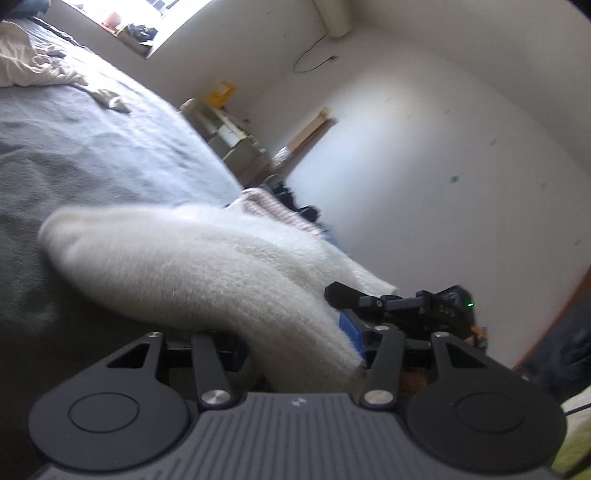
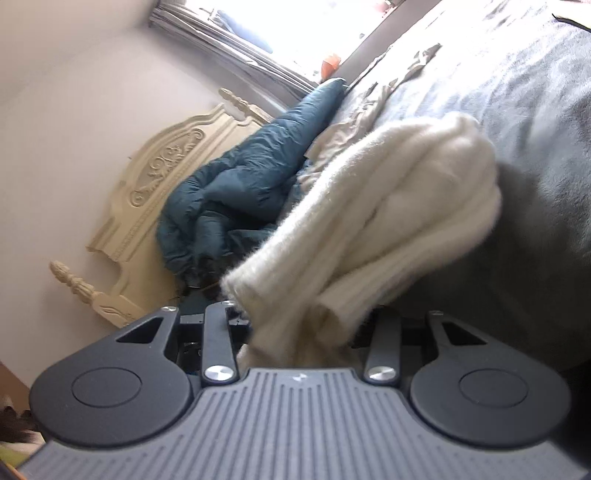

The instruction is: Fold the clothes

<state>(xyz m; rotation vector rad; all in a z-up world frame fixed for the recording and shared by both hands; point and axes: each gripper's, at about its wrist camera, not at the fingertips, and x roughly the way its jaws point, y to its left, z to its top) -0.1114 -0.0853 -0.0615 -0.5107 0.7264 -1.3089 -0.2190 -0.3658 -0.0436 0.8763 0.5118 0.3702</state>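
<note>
— So where is the sweater, and what room have you got?

— Mostly it lies bunched on the grey bed cover [image 1: 122, 147]. The white sweater [image 1: 192, 266] runs from the bed back into my left tool [image 1: 295, 350], and the knit fills the gap between the fingers, so I take it as clamped there. My right tool [image 2: 301, 332] has the ribbed hem of the same sweater [image 2: 388, 206] gathered between its fingers too. Beyond the white heap the cover is bare well up toward the window [image 1: 173, 11]; the bed's edge falls away on the far side of the sweater in the left view.

— What does each camera add?

— Only the left one shows my right tool [image 1: 402, 306] from outside, just beside the sweater's end, plus the white wall [image 1: 443, 166] and a low shelf unit [image 1: 229, 136] across the room. Only the right one shows the carved cream headboard [image 2: 155, 184] and a teal quilted jacket [image 2: 236, 184] piled against it.

— Anything in the way?

— Beige cloth [image 2: 369, 107] lies crumpled past the sweater, touching the jacket; a striped pink fabric [image 1: 269, 206] sits near the bed's edge.
</note>
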